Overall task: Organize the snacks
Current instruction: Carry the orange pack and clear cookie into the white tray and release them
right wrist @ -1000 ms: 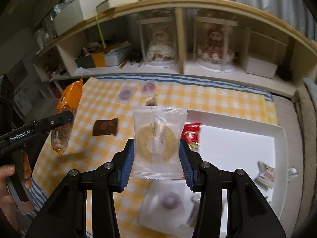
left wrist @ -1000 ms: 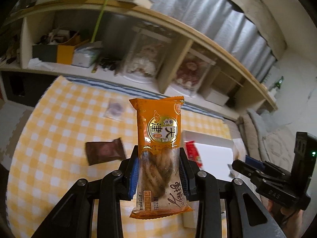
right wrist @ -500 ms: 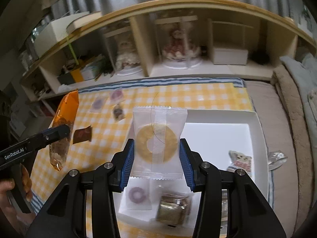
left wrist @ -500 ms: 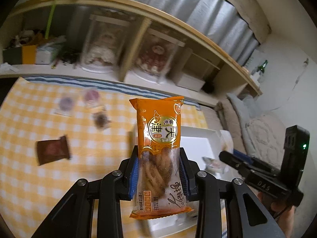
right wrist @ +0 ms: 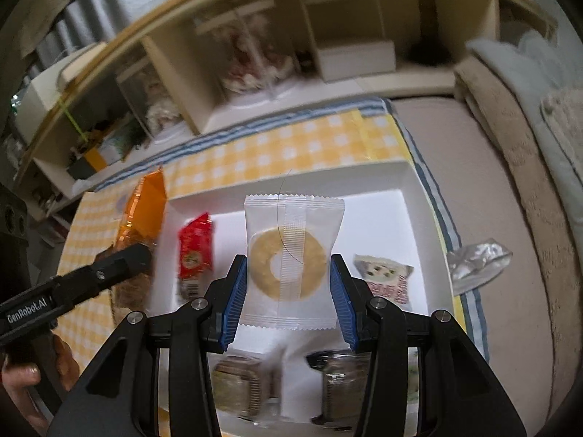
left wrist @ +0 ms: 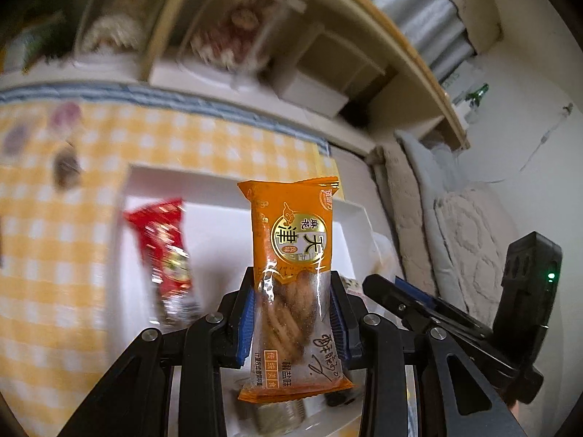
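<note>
Two tools grip snacks: left tool (left wrist: 291, 313) labelled "GenRobot.AI" holds orange packet (left wrist: 293, 251), right tool (right wrist: 289, 295) ring biscuit (right wrist: 288, 260).

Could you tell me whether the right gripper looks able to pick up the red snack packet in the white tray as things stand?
Probably not yet: the right gripper is shut on a ring biscuit packet, though the red snack packet lies uncovered.

The orange snack pack (left wrist: 291, 284) is shiny plastic, see-through lower down. The ring biscuit wrapper (right wrist: 293, 258) is thin clear plastic with crimped ends. The white tray (right wrist: 408, 196) looks smooth and matt. The checked cloth (left wrist: 54, 240) on the surface is soft fabric. Each hand-held gripper is matt black plastic with ribbed blue pads (right wrist: 233, 309). The shelf (right wrist: 175, 73) looks like pale wood.
</note>
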{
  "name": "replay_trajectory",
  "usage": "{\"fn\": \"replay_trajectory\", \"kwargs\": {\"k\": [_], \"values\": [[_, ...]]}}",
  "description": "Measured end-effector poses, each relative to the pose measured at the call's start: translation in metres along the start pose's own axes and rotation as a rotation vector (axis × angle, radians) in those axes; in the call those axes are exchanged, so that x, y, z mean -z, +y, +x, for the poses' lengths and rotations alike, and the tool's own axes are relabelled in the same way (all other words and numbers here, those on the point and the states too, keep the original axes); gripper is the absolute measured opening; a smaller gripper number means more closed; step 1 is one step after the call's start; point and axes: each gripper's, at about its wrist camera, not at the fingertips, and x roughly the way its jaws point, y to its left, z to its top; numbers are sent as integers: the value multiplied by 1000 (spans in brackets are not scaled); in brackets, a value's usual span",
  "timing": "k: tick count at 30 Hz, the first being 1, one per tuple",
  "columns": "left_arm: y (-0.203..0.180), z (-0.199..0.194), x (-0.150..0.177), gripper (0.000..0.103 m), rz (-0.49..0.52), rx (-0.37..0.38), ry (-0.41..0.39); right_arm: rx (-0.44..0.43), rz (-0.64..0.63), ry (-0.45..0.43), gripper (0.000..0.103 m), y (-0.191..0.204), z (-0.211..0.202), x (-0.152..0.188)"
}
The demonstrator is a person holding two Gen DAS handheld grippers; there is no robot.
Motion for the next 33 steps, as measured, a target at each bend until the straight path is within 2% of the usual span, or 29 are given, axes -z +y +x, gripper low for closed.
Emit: {"fn": "replay_trajectory", "kwargs": {"k": [5, 12, 19, 22, 24, 26, 27, 28, 33], "values": [[5, 53, -7, 35, -44, 8, 49, -5, 34, 23, 45, -16, 9, 2], [32, 97, -20, 35, -83, -75, 87, -31, 25, 82, 45, -12, 30, 9], [51, 105, -31, 35, -64, -184, 61, -51, 18, 144, 45, -7, 53, 13], [50, 110, -35, 35, -58, -163, 61, -48, 11, 170, 45, -5, 62, 16], [48, 111, -33, 41, -47, -170, 64, -47, 6, 177, 46, -4, 66, 16], [45, 111, -31, 42, -34, -177, 72, -31, 16, 186, 50, -5, 68, 17], [43, 110, -30, 42, -29, -180, 73, -17, 22, 198, 58, -7, 69, 17], [44, 109, -29, 43, -23, -180, 74, -6, 26, 203, 61, -10, 69, 18], [37, 96, -19, 46, -4, -176, 73, 3, 16, 199, 63, -15, 56, 21]]}}
